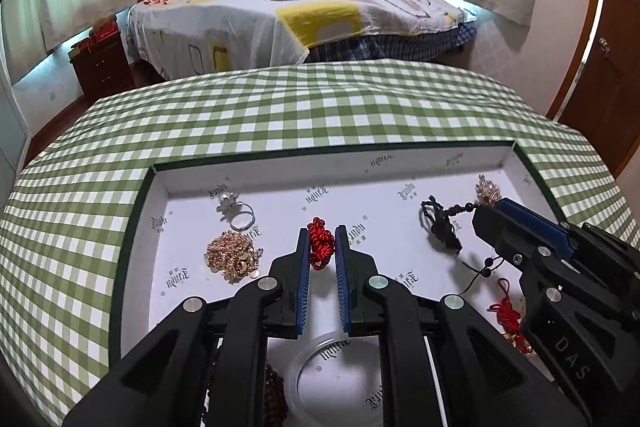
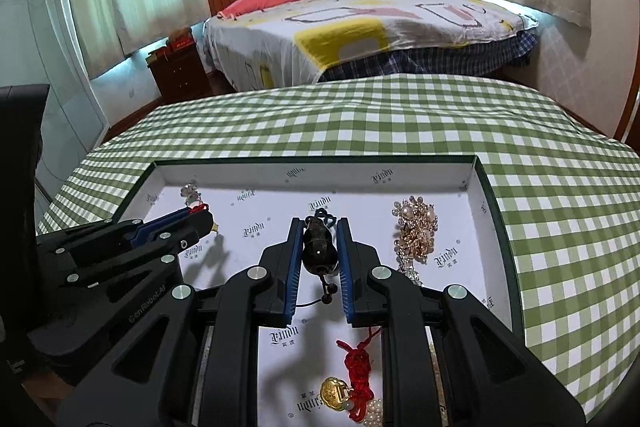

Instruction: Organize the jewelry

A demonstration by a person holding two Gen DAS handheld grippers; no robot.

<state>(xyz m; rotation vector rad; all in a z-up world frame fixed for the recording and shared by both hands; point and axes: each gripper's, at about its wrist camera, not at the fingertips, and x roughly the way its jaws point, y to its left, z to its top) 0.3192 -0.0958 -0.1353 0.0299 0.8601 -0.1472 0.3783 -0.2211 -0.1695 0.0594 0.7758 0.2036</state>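
Observation:
A shallow white box (image 1: 280, 169) lined with printed paper holds the jewelry on a green checked table. My left gripper (image 1: 322, 243) is shut on a red knotted cord (image 1: 320, 241). My right gripper (image 2: 319, 247) is shut on a dark gourd pendant (image 2: 318, 251) with a black knotted cord (image 1: 440, 223); it also shows in the left wrist view (image 1: 492, 223). A gold coin chain pile (image 1: 232, 259), a silver ring (image 1: 242, 217), a pearl-and-gold cluster (image 2: 416, 231) and a red knot with a gold charm (image 2: 348, 383) lie in the box.
A clear bangle (image 1: 320, 367) and dark beads (image 1: 276, 391) lie at the box's near edge under my left gripper. The green checked cloth (image 1: 320, 107) stretches beyond the box. A bed (image 1: 300, 11) and a nightstand (image 1: 104, 63) stand behind.

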